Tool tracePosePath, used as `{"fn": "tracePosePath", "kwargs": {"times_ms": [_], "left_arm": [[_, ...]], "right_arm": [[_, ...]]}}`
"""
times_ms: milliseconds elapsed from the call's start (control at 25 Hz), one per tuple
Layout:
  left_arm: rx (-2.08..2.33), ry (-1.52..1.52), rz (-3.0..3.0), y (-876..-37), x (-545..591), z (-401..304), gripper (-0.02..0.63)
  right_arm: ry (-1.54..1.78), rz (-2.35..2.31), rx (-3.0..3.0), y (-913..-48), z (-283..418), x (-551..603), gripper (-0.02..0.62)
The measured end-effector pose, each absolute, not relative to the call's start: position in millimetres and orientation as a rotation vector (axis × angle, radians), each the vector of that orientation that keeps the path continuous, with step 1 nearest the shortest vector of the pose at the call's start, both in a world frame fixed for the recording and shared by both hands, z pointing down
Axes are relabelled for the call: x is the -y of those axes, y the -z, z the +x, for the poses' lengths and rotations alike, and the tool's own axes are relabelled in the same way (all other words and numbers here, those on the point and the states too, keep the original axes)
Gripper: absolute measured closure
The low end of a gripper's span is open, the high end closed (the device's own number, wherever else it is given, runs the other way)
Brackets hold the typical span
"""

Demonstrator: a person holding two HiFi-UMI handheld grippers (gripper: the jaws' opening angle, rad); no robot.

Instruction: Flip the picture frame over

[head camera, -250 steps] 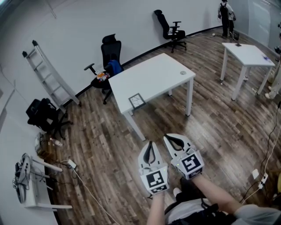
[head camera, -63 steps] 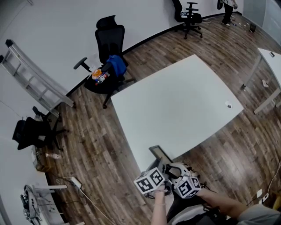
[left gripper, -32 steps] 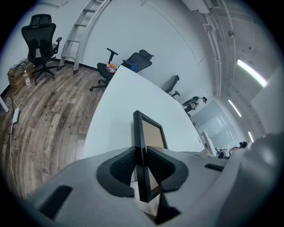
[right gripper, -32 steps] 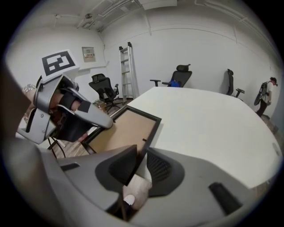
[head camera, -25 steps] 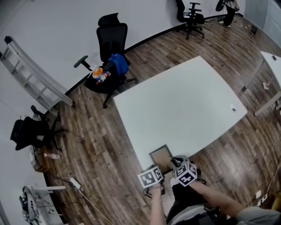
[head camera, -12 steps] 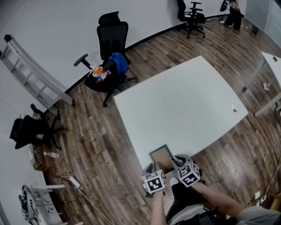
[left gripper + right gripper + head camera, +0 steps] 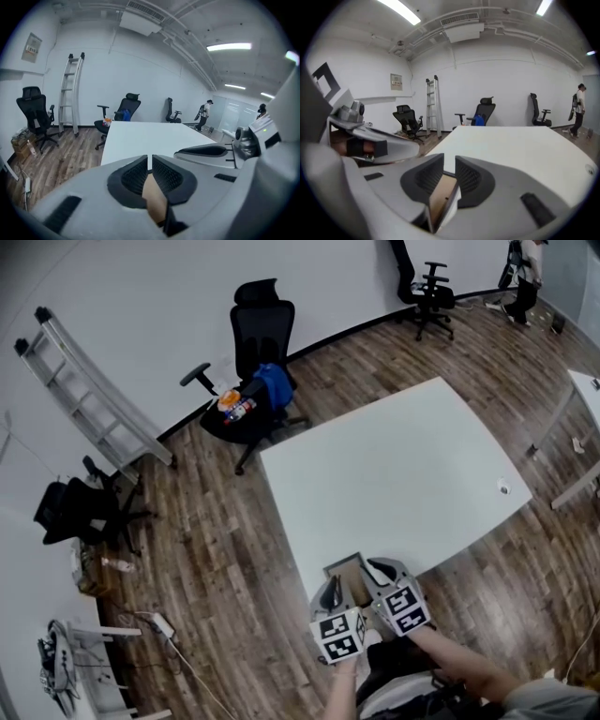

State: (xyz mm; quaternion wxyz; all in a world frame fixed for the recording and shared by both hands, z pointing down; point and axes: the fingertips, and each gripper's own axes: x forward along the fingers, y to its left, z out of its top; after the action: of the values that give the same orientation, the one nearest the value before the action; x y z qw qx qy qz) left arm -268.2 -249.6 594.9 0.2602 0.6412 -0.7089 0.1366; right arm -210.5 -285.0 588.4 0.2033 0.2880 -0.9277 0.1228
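The picture frame [image 7: 344, 569] shows its brown back and dark rim at the near corner of the white table [image 7: 394, 465], and both grippers hold it by its near edge. My left gripper [image 7: 331, 589] has the brown backing [image 7: 155, 202] between its pads, and its jaws are closing. My right gripper [image 7: 375, 570] is shut on the frame's edge [image 7: 441, 197], where the brown back and dark rim run between its fingers. The frame is tilted, its near edge raised off the table. Each gripper view shows the other gripper beside it.
A black office chair with a blue bag [image 7: 260, 381] stands beyond the table's far left corner. A ladder [image 7: 89, 390] leans on the wall at left. A small round object [image 7: 503, 487] lies near the table's right edge. A second white table [image 7: 589, 404] is at right.
Both grippers have risen with the frame's near edge, so the frame now looks shorter and tilted. The left gripper's jaws have narrowed on it.
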Motion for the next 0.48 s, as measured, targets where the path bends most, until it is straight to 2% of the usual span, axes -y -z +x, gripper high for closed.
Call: {"fn": "tracePosePath", "kwargs": {"times_ms": [240, 480], "left_arm": [[2.111, -0.305, 1.821, -538, 247, -262, 0.603], [2.3, -0.258, 1.866, -490, 234, -254, 0.603]], "right_arm": [[-0.275, 0.82, 2.782, -533, -215, 282, 0.523], [-0.213, 0.824, 2.924, -490, -206, 277, 0.522]]}}
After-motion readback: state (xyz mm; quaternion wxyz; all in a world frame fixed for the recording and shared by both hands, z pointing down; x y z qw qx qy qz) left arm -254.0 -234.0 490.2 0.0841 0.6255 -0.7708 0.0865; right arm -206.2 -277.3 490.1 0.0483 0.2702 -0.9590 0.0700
